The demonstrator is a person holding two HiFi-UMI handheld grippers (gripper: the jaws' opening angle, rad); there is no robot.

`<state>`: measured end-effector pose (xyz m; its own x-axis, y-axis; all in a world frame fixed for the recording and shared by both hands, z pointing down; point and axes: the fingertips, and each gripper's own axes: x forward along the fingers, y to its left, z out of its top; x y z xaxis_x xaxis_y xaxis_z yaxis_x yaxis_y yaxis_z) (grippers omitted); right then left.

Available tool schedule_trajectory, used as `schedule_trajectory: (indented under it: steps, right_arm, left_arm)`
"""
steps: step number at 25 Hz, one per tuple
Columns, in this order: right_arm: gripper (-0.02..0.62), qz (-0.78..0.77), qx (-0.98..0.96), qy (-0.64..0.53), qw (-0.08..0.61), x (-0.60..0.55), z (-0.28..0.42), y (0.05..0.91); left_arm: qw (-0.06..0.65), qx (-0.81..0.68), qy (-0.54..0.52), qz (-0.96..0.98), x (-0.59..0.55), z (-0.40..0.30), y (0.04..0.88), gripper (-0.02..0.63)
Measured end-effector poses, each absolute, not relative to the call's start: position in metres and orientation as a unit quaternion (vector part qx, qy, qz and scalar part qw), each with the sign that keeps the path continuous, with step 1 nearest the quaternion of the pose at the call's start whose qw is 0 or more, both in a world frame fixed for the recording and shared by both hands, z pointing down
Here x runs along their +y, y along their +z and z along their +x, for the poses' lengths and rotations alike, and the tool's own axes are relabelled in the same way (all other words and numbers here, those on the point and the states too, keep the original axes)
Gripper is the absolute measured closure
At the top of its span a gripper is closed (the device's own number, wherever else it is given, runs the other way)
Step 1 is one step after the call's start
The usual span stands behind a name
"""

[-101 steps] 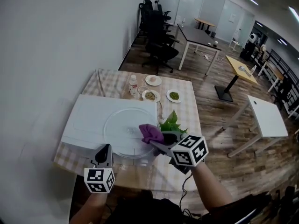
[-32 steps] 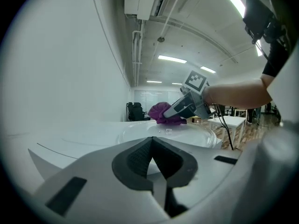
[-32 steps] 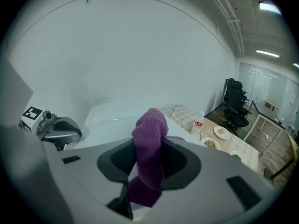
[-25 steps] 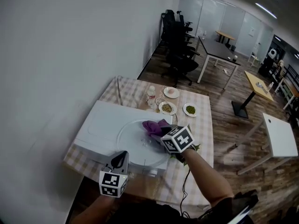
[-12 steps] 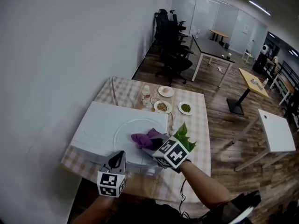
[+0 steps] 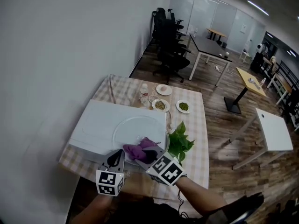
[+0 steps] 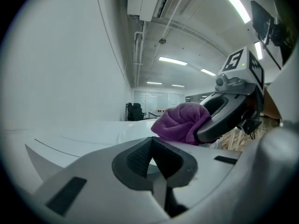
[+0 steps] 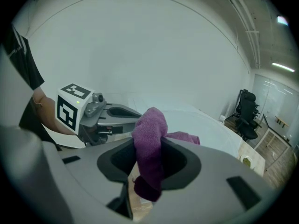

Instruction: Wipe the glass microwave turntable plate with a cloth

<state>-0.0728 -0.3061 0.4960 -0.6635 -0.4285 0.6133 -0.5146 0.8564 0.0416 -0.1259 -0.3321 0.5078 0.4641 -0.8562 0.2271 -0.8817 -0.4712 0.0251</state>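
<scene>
The round glass turntable plate (image 6: 135,126) lies flat on top of a white microwave (image 6: 96,125). My right gripper (image 6: 148,155) is shut on a bunched purple cloth (image 6: 138,149), which rests on the near rim of the plate. In the right gripper view the cloth (image 8: 149,139) stands pinched between the jaws of the right gripper (image 8: 149,161). My left gripper (image 6: 116,159) hovers at the microwave's near edge, just left of the cloth, shut with nothing in it. In the left gripper view the left gripper (image 7: 152,147) points at the cloth (image 7: 182,121), close ahead.
A green leafy plant (image 6: 180,142) lies right of the microwave on the checked tablecloth (image 6: 196,125). Behind the microwave stand a small bottle (image 6: 143,94) and three small dishes (image 6: 160,105). A white wall runs along the left. Office chairs and tables fill the room beyond.
My right gripper has dragged the purple cloth from the far right part of the plate across to its near rim, close to my left gripper. The left gripper has stayed put.
</scene>
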Motion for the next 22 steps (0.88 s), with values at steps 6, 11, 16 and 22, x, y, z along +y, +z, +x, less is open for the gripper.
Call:
schedule_trajectory:
  steps: [6, 11, 16, 22]
  right_arm:
    - [0.454, 0.254, -0.92, 0.065, 0.291, -0.302, -0.083, 0.475]
    - [0.454, 0.306, -0.915, 0.051, 0.259, -0.355, -0.088, 0.451]
    - [0.454, 0.337, -0.901, 0.042, 0.268, -0.41, -0.105, 0.452]
    - [0.454, 0.39, -0.867, -0.004, 0.31, -0.451, -0.108, 0.479]
  left_arm:
    - [0.069, -0.503, 0.087, 0.857, -0.332, -0.125, 0.505, 0.603]
    - [0.065, -0.495, 0.092, 0.862, -0.331, -0.124, 0.506, 0.604]
    - [0.063, -0.487, 0.093, 0.866, -0.331, -0.124, 0.507, 0.603]
    - [0.059, -0.479, 0.096, 0.87, -0.331, -0.123, 0.506, 0.604]
